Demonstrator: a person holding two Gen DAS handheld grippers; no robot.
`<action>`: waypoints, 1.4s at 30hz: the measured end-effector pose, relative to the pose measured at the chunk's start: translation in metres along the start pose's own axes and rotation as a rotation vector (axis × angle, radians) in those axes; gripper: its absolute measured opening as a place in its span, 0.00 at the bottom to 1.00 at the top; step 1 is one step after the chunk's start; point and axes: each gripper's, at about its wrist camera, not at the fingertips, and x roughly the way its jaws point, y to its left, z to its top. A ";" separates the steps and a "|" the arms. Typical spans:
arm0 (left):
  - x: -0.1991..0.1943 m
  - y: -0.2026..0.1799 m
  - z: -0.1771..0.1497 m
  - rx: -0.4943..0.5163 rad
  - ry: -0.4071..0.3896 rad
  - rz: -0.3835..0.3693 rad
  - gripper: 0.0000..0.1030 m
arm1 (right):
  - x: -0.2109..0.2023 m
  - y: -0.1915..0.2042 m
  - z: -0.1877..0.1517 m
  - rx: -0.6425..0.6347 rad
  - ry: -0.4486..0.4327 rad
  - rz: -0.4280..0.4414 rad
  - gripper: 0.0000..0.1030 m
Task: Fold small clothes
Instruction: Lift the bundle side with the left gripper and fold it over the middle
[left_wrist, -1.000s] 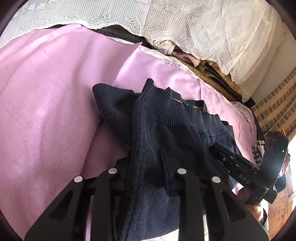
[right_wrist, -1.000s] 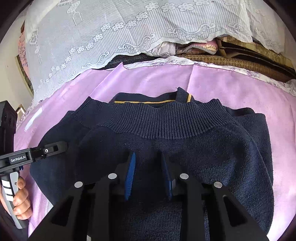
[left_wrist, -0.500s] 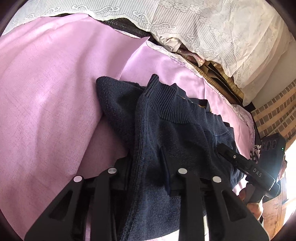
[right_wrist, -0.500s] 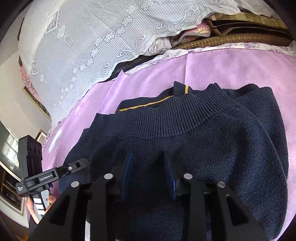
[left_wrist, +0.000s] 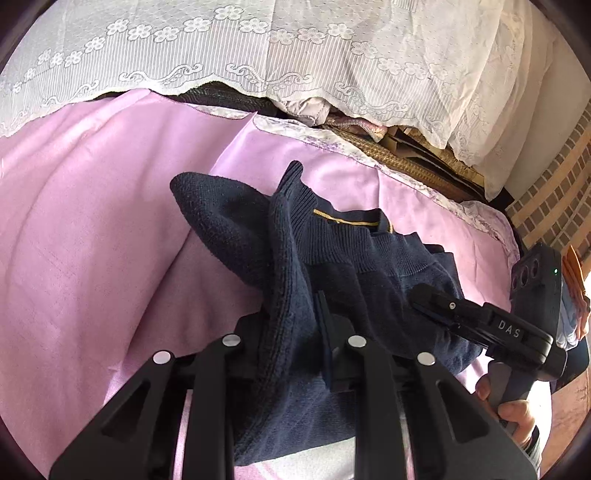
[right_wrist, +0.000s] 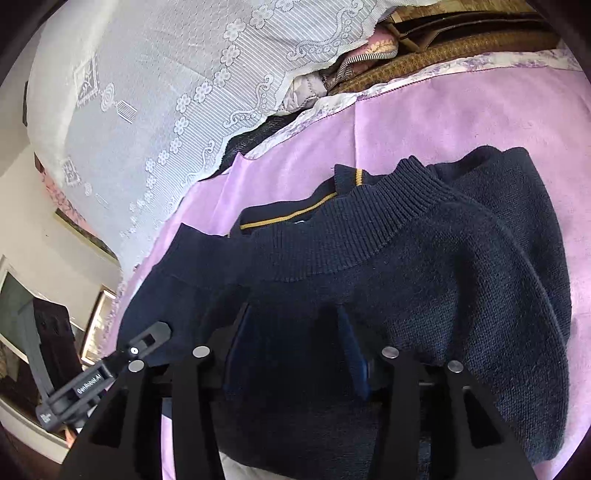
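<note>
My left gripper (left_wrist: 291, 332) pinches a raised fold of the sweater (left_wrist: 369, 266), which lies folded on the pink sheet (left_wrist: 92, 240); my right gripper (right_wrist: 295, 347) has just been opening, and its jaws stand spread with the knit between them, apparently unpressed. To finish this fold, I should lay the held edge flat and square to the ribbed hem before letting go. A lace cover (left_wrist: 258, 48) drapes the bedding behind, and a brick wall (left_wrist: 554, 199) stands to the right.

Navy knitted sweater (left_wrist: 295, 387): near hem cut off by frame edge; left gripper (left_wrist: 291, 325) far pad buried under its folds.
</note>
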 end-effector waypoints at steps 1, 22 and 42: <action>-0.001 -0.006 0.000 0.017 -0.005 0.008 0.19 | -0.002 0.002 0.000 0.008 0.002 0.035 0.48; 0.005 -0.083 -0.023 0.268 -0.071 0.112 0.20 | 0.018 0.065 0.003 -0.154 0.152 0.217 0.63; 0.000 -0.133 -0.005 0.334 -0.074 0.170 0.20 | -0.017 0.041 0.037 -0.095 0.010 0.272 0.19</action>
